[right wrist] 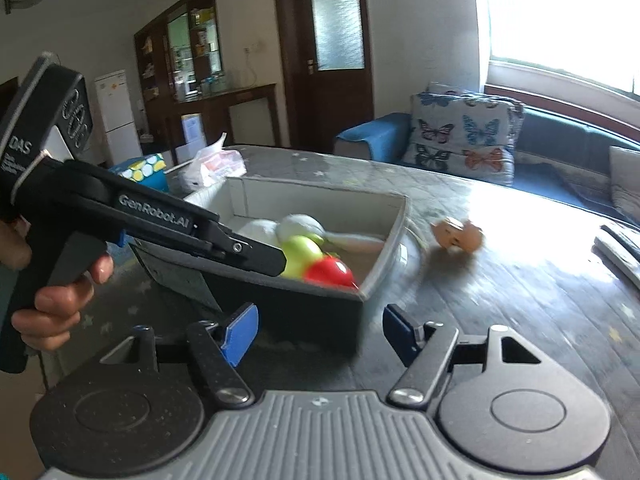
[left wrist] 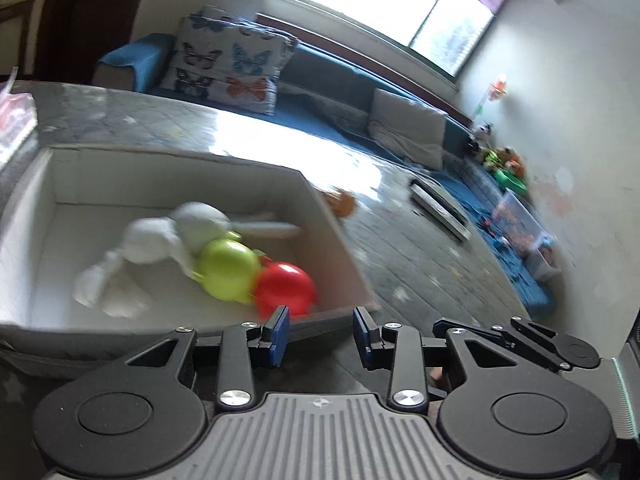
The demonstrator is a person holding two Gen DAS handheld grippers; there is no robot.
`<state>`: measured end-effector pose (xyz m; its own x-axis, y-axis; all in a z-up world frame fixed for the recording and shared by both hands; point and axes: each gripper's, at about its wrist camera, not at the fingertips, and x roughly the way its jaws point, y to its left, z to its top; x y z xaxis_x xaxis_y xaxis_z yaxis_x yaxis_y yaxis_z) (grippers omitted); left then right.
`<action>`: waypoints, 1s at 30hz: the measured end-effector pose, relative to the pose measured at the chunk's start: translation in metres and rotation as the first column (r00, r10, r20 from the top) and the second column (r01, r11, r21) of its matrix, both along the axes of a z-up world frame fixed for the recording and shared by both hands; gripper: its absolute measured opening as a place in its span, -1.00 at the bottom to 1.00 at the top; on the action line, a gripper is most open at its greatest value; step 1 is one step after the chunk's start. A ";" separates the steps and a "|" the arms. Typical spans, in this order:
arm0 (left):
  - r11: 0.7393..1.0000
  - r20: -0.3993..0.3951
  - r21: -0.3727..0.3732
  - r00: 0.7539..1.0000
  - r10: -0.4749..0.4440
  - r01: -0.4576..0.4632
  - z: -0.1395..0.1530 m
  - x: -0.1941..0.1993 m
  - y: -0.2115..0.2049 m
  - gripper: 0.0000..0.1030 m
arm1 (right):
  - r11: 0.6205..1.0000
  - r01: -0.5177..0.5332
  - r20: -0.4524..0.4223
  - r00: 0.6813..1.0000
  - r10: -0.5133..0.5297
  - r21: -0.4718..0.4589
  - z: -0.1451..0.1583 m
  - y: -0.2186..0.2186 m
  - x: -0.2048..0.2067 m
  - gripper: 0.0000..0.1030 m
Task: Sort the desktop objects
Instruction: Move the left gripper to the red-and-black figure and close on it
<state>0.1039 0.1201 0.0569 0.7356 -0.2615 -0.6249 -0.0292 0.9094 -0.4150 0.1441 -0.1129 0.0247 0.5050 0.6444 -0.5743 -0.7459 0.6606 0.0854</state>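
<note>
Two grippers are what I am working with, and both stand with their blue pads apart and nothing between them. Nearest in the left wrist view, my left gripper (left wrist: 321,334) hangs just over the near rim of the grey storage box (left wrist: 340,236), its pads spread with only bare rim and table showing in the gap. In the right wrist view my right gripper (right wrist: 320,334) gapes wider, over the dark near wall of the same box, and it grips nothing. To the left of that view a hand (right wrist: 56,300) wraps the handle of the left gripper, whose black arm slants across the box's near-left corner. Inside the box lie the sorted toys, blurred: a red ball (left wrist: 285,287) nearest, touching a yellow-green ball (left wrist: 228,270) just behind it, and beyond that a white plush toy (left wrist: 160,248) sprawled across the floor of the box. Just past the box's right wall, on the grey table (left wrist: 420,264), sits a small orange toy (right wrist: 458,234), apart from the box and not in it. Farther right a flat white object (left wrist: 438,208) lies near the table's edge. Beyond the table a blue sofa (left wrist: 328,76) carries a butterfly cushion (left wrist: 228,66) beneath a bright window (left wrist: 384,0).
</note>
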 end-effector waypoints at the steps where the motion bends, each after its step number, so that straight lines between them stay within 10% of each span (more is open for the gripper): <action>1: 1.000 -0.001 0.001 1.000 -0.020 0.020 -0.002 0.000 -0.009 -0.28 | 1.000 0.014 0.003 1.000 -0.014 -0.003 -0.002 -0.007 -0.004 0.47; 12: 0.979 -0.058 -0.027 0.977 -0.203 0.202 -0.030 0.014 -0.086 -0.28 | 0.978 0.205 0.033 0.979 -0.204 -0.041 -0.023 -0.082 -0.027 0.58; 30: 0.972 -0.067 -0.105 0.974 -0.218 0.210 -0.045 0.035 -0.108 -0.28 | 0.953 0.300 -0.037 0.953 -0.301 -0.035 -0.059 -0.123 -0.004 0.63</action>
